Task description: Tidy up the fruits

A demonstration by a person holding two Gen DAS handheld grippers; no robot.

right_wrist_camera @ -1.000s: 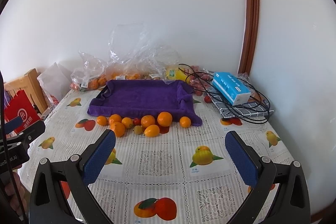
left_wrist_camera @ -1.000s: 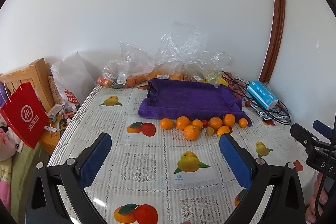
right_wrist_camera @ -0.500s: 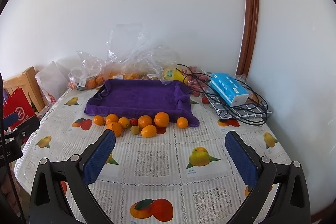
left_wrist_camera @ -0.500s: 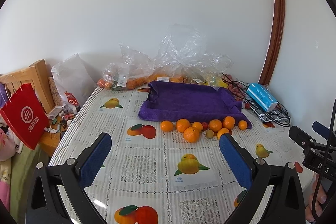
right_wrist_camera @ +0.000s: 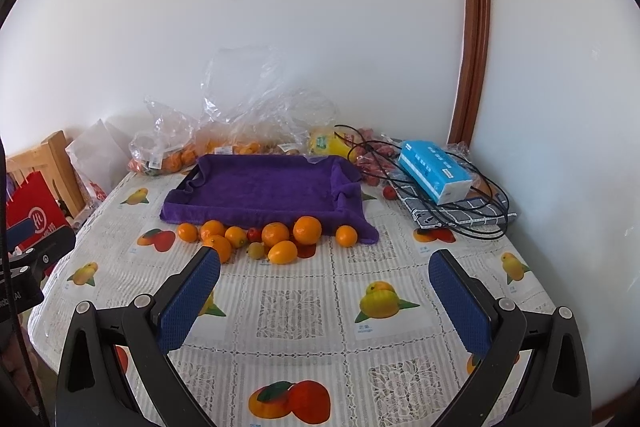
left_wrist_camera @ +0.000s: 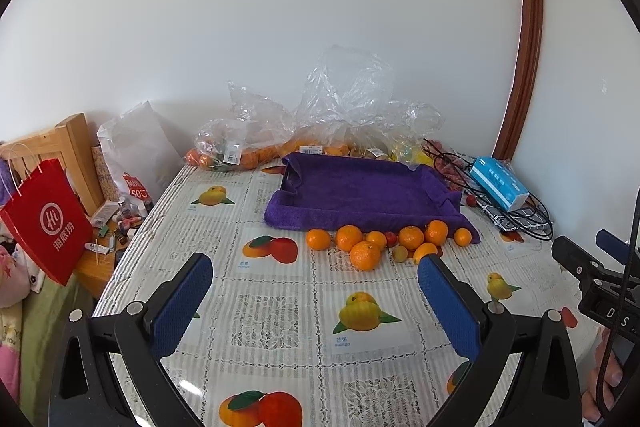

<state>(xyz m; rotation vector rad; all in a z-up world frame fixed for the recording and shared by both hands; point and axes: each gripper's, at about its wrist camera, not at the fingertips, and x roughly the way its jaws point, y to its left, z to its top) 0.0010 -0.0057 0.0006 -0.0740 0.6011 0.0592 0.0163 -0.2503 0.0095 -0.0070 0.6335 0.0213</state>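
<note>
Fruits (left_wrist_camera: 382,245) lie loose on the tabletop (left_wrist_camera: 280,311) beside our purple tray (left_wrist_camera: 360,193); both hand-held grippers, left (left_wrist_camera: 316,303) and right (right_wrist_camera: 324,301), gape wide, empty; we judge nothing started; next, reach and pinch one orange.

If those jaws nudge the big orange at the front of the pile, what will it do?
The big orange looks round, so it would probably roll across the smooth tablecloth. It touches neighbouring fruits, so a push likely scatters them. Its rind seems firm enough to grip.
</note>
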